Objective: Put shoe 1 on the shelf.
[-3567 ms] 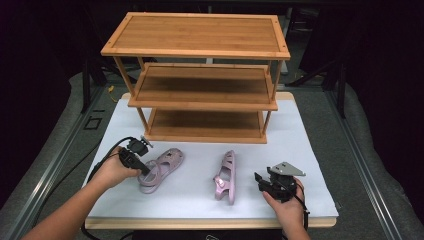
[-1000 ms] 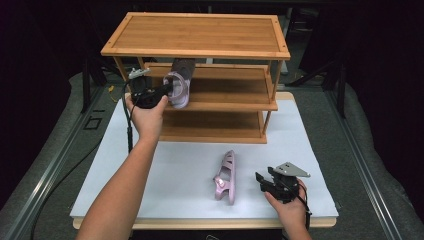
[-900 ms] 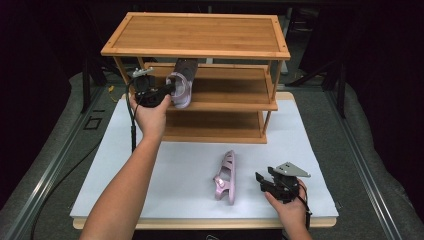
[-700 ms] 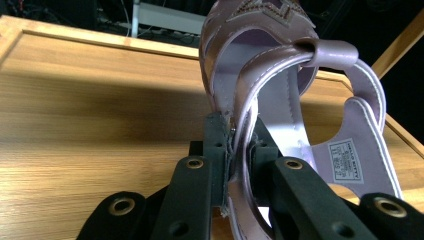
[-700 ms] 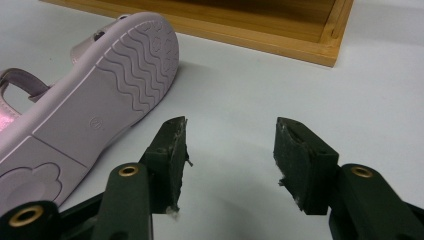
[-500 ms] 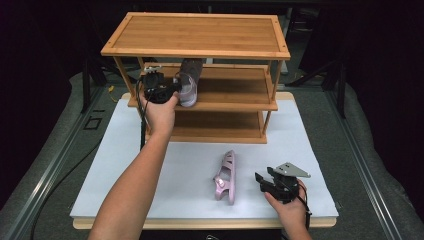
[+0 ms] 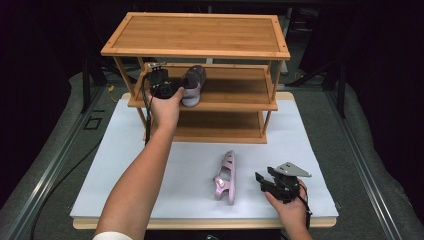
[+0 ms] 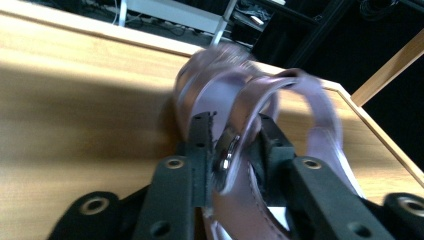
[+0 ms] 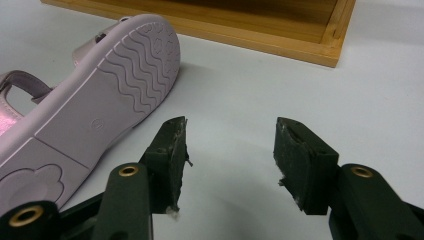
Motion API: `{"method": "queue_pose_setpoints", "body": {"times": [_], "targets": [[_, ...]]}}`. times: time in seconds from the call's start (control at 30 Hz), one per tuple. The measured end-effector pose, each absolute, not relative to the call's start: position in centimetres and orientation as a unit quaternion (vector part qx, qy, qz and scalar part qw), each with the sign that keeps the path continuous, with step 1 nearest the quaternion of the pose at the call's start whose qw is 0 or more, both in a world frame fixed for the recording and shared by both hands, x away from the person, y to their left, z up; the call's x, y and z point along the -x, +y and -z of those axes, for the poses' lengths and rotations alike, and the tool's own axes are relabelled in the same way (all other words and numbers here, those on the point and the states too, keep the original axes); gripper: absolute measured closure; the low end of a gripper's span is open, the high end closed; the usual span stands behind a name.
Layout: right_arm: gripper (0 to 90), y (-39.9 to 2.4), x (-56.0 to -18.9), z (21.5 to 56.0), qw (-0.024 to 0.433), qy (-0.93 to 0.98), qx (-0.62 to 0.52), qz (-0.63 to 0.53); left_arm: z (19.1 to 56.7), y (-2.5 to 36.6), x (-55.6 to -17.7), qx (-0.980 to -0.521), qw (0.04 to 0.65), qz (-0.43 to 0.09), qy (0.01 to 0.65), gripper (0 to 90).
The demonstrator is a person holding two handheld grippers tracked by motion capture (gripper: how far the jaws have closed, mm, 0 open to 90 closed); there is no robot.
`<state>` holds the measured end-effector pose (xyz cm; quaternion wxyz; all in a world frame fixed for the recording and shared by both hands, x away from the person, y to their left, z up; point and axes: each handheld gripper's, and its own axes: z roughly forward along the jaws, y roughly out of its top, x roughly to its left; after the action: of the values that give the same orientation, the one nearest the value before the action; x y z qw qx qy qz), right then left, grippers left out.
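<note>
Up on the middle shelf (image 7: 235,92) of the bamboo rack (image 7: 200,35), the left gripper (image 7: 176,92) sits at about ten o'clock from the table's centre, with the first pink sandal (image 7: 193,85) just at its three o'clock, resting on the board. From the left gripper view the sandal's strap (image 8: 260,100) and buckle (image 8: 227,150) lie between the two black jaws; these have just been opening, and a thin gap shows beside the strap on each side, so the pads no longer press on it. The sandal's sole lies on the wooden shelf, toe pointing away from the jaws. Down on the white table (image 7: 125,150), the second pink sandal (image 7: 226,176) lies on its side near six o'clock. The right gripper (image 7: 261,181) rests on the table just at that sandal's three o'clock, apart from it, jaws standing wide with nothing between them; in the right gripper view the ribbed sole (image 9: 115,90) lies at ten o'clock from its left jaw.
</note>
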<state>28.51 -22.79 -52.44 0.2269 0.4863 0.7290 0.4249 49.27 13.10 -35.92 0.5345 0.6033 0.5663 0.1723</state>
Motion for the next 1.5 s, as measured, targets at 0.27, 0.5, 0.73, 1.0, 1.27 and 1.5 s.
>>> {"method": "queue_pose_setpoints", "body": {"times": [0.27, 0.5, 0.73, 1.0, 1.27, 1.5], "targets": [[46.6, -22.8, -28.5, 52.4, 0.224, 0.731, -0.486, -0.422, 35.6, 14.1, -49.0, -0.615, 0.547, -0.174, 0.541, 52.7], [46.5, -22.6, -28.5, 52.5, 0.228, 0.731, -0.484, -0.425, 35.3, 14.8, -47.6, -0.616, 0.563, -0.175, 0.522, 45.8], [46.2, -22.6, -28.6, 52.5, 0.230, 0.730, -0.485, -0.424, 34.7, 16.2, -44.7, -0.620, 0.584, -0.182, 0.491, 44.1], [41.0, -22.2, -28.4, 52.2, 0.244, 0.729, -0.482, -0.421, 36.3, 19.2, -39.1, -0.652, 0.597, -0.173, 0.434, 44.2], [39.7, -21.0, -28.1, 51.8, 0.232, 0.733, -0.480, -0.422, 42.6, 22.2, -34.6, -0.685, 0.564, -0.164, 0.431, 45.7], [44.2, -19.5, -27.4, 51.2, 0.227, 0.740, -0.458, -0.437, 47.4, 23.5, -32.5, -0.705, 0.538, -0.172, 0.429, 46.8]]}}
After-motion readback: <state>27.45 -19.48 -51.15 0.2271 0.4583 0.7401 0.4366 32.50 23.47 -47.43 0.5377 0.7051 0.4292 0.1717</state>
